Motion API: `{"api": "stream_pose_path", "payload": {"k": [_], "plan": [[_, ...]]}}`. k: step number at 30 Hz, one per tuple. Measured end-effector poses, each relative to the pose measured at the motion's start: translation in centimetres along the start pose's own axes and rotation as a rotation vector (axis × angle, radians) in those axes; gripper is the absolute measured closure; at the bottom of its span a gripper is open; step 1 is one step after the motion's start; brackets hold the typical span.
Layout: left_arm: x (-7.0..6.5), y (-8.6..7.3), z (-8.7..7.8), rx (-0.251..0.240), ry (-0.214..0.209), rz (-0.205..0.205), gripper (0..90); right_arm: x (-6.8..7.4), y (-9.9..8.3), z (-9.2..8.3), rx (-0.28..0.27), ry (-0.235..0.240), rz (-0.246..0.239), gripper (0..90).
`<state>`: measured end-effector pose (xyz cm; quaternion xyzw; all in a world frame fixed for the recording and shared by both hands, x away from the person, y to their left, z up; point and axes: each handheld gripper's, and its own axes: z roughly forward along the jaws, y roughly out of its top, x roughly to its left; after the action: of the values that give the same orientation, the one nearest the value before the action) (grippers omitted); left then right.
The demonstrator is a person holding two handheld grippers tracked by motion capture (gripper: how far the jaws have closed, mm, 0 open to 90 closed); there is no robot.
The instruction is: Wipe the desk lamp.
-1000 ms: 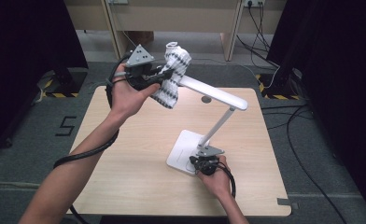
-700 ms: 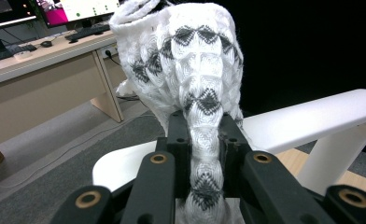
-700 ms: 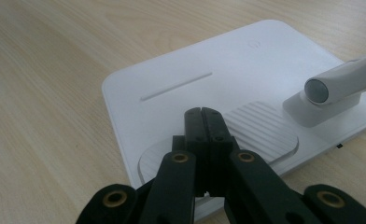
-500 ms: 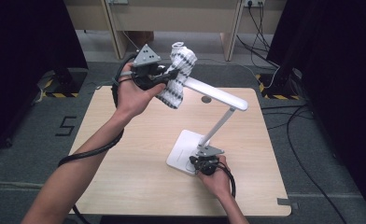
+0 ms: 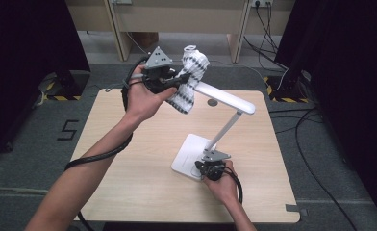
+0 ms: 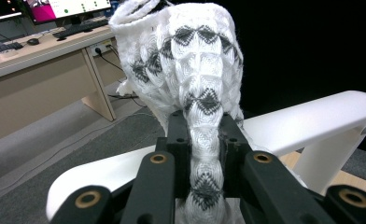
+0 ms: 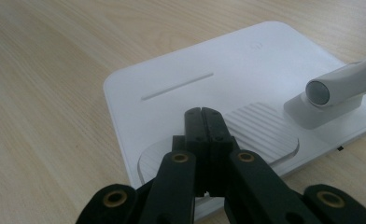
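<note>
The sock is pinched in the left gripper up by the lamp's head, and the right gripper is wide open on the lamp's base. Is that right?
Not quite. The right gripper is shut, not wide open: the right gripper view shows its two jaws pressed together with nothing between them, tips down on the lamp's base. The rest holds: the left gripper pinches the sock up by the lamp's head.

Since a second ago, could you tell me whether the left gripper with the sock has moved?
Yes, slightly. The left gripper, shut on the knitted sock, has shifted away from the table's far edge, toward the desk legs behind, in the high view.
</note>
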<state>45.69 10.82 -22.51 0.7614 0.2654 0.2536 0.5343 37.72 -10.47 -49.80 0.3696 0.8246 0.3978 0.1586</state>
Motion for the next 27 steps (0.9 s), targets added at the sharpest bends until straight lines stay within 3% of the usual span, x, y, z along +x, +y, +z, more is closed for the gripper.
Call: {"api": "stream_pose_path", "payload": {"k": [27], "plan": [[-2.2, 0.2, 1.3, 0.000, -0.036, 0.013, 78.4, 0.0, 0.0, 0.0, -0.001, -0.004, 0.001, 90.0]]}}
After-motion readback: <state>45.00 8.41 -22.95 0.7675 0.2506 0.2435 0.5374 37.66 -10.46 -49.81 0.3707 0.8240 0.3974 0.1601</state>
